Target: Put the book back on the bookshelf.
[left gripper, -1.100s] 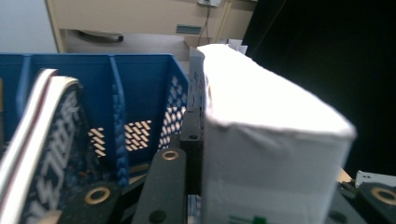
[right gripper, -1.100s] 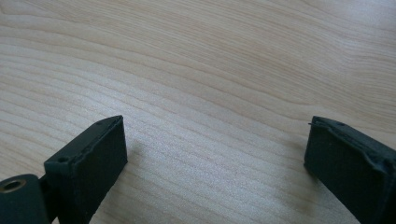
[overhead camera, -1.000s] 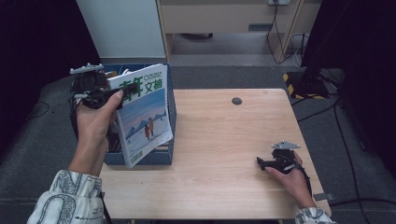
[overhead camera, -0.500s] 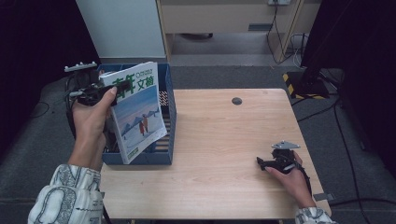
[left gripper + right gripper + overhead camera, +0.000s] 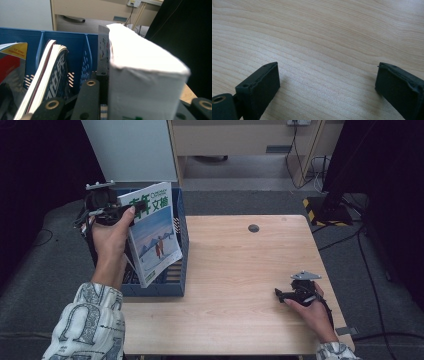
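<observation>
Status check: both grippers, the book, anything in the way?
Left gripper shut on book, held above blue bin. Right gripper open, low over table. More books already in bin.

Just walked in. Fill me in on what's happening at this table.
A person works with a hand-held gripper in each hand. The left hand-held gripper is shut on a thick magazine with a snowy blue-and-white cover, holding it tilted over the blue plastic file crate at the left edge of the light wooden table. Other magazines stand in the crate. The right hand-held gripper rests open and empty on the table near its right front corner.
</observation>
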`<state>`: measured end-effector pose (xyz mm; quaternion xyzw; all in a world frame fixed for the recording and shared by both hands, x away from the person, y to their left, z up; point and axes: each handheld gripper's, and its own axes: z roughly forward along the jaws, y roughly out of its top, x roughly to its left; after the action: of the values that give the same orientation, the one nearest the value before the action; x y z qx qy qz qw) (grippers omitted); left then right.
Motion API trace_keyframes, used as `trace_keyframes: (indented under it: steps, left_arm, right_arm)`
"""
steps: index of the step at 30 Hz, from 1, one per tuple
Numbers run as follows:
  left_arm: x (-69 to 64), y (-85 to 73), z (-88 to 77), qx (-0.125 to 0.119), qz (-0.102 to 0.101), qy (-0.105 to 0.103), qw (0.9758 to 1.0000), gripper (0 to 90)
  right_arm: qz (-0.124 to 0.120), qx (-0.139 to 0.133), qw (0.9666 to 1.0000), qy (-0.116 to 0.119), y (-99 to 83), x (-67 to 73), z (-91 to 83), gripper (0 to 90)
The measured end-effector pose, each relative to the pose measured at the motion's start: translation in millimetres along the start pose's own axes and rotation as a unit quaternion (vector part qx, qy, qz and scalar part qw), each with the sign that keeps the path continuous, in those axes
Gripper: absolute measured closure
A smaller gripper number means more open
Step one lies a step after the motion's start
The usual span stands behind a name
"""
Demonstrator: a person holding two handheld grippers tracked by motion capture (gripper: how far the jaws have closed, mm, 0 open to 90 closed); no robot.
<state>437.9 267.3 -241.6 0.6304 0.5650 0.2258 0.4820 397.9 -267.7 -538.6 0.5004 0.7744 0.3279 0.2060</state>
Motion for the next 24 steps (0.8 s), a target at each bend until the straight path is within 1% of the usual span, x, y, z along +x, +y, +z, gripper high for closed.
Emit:
trace_keyframes:
  steps: [2,3,4,5,7,12,14,15,18,19,22,24]
  left_arm:
    - [0.0,0.7,1.6,0.000,0.000,0.003,1.0000,73.4]
    - [-0.6,1.6,2.6,0.001,0.005,0.006,1.0000,73.4]
    - [-0.6,1.6,2.6,0.001,0.005,0.006,1.0000,73.4]
    - [-1.3,2.3,2.6,0.002,0.011,0.009,0.9999,73.4]
    - [-1.5,2.4,2.4,0.002,0.014,0.012,0.9998,73.4]
    - [-0.3,2.3,2.3,0.003,0.012,0.014,0.9998,73.4]
    - [0.0,1.9,4.9,0.006,0.013,0.016,0.9998,73.4]
    - [-1.0,1.1,9.0,0.007,0.015,0.019,0.9997,73.4]
    - [-3.1,0.1,13.7,0.009,0.019,0.018,0.9996,73.3]
    - [-4.7,-1.1,17.7,0.008,0.020,0.015,0.9997,73.3]
    - [-5.6,-2.5,20.5,0.007,0.017,0.010,0.9998,73.4]
    - [-8.0,-4.5,23.4,0.009,0.016,0.003,0.9998,73.4]
  right_arm:
    - [0.001,0.000,1.0000,0.000,-0.1,0.2,-0.1,5.9]
    - [0.001,0.000,1.0000,0.000,-0.1,0.2,-0.1,5.9]
    - [0.001,0.000,1.0000,0.000,-0.1,0.2,-0.1,5.9]
    - [0.000,0.000,1.0000,0.000,-0.1,0.1,-0.1,5.9]
    - [0.001,0.000,1.0000,0.000,-0.1,0.2,-0.1,5.8]
    - [0.001,0.000,1.0000,-0.001,-0.2,0.3,-0.1,5.9]
    - [0.001,0.000,1.0000,-0.002,-0.3,0.4,-0.3,5.9]
    - [0.000,0.001,1.0000,-0.001,-0.5,0.5,-0.5,5.9]
    - [0.000,0.001,1.0000,-0.001,-0.5,0.6,-0.5,5.9]
    - [0.000,0.001,1.0000,-0.001,-0.5,0.5,-0.5,5.9]
    - [0.000,0.001,1.0000,-0.001,-0.5,0.5,-0.5,5.9]
    - [0.000,0.001,1.0000,-0.001,-0.5,0.5,-0.5,5.9]
